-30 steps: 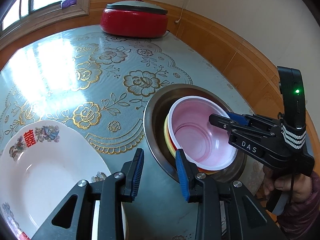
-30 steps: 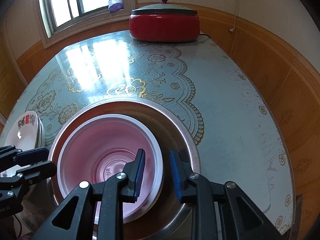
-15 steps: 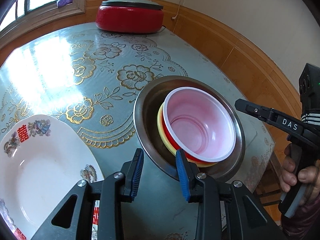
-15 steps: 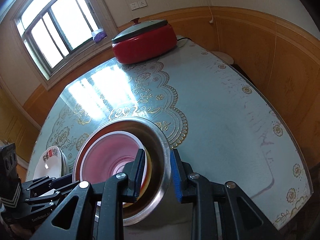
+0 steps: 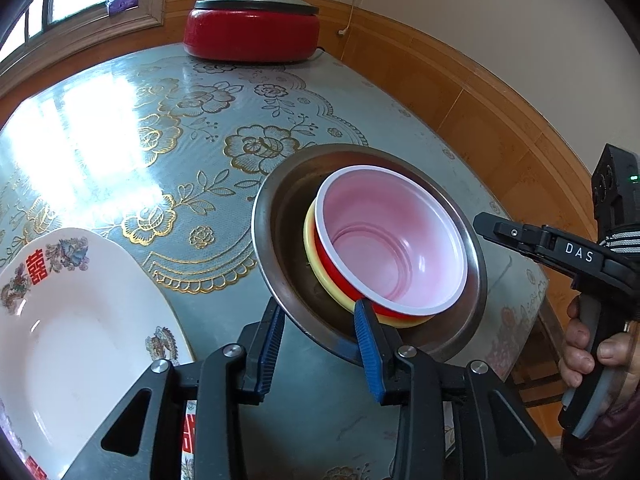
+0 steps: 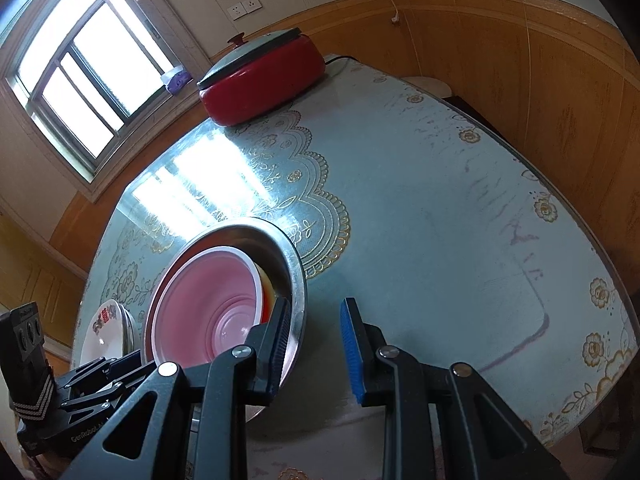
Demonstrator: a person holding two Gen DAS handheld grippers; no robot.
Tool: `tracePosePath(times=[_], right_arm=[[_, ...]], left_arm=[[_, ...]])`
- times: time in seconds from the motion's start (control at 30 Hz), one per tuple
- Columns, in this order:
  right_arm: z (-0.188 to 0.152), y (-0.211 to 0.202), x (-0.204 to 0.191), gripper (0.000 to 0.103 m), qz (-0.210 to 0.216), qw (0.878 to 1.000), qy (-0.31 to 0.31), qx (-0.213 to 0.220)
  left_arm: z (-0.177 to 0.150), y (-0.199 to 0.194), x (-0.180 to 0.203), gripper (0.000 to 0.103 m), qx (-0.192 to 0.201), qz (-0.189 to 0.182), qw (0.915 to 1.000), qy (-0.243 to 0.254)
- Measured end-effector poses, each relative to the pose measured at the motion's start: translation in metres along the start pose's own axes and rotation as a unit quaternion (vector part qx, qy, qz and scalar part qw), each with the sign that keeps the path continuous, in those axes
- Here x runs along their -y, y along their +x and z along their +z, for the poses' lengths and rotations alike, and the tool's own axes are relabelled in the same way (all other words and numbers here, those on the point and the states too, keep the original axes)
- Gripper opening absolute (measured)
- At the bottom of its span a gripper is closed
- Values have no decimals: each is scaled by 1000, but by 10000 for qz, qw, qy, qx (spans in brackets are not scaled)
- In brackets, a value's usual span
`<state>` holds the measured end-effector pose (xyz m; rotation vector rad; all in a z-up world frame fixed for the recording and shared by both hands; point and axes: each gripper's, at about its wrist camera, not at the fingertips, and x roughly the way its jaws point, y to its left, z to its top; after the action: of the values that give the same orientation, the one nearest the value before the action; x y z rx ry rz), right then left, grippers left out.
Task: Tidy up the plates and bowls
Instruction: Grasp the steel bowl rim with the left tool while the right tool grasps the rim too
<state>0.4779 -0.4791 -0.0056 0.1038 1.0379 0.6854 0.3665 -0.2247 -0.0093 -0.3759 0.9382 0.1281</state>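
A steel basin [image 5: 280, 200] sits on the table and holds a yellow bowl [image 5: 310, 240] with a red bowl with a pink inside [image 5: 392, 236] nested in it. My left gripper [image 5: 318, 340] is open, its jaws either side of the basin's near rim. A white decorated plate [image 5: 72, 320] lies to its left. My right gripper [image 6: 314, 344] is open and empty, drawn back to the right of the basin [image 6: 296, 276]; the pink bowl [image 6: 208, 308] and the plate [image 6: 104, 328] show to its left. It also shows at the right in the left wrist view [image 5: 520, 236].
A red electric pot with a grey lid [image 5: 252, 28] stands at the far table edge near the window. The blue floral tablecloth [image 5: 160, 128] covers the round table. Wood-panelled wall runs close on the right. A stool [image 6: 428, 84] stands beyond the far table edge.
My right gripper has pulled away from the pink bowl, back and to the right, and tilted. My left gripper has moved closer to the basin's rim.
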Motion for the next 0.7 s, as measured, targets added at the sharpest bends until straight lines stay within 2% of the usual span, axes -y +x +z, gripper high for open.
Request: tracePosePath(times=[0.3, 0.47, 0.57, 0.7], right_arm=[[10, 8, -5, 25, 183, 9998, -43, -4], [12, 21, -12, 25, 1, 9995, -283, -147], [10, 32, -17, 19, -227, 9976, -578, -290], [8, 39, -19, 14, -155, 9969, -686, -350]], left_arm=[[2, -13, -10, 36, 196, 131, 9996, -148], [6, -12, -13, 36, 230, 305, 9991, -189], [11, -5, -11, 36, 197, 355, 9991, -134], [14, 6, -7, 36, 56, 398, 9992, -73]])
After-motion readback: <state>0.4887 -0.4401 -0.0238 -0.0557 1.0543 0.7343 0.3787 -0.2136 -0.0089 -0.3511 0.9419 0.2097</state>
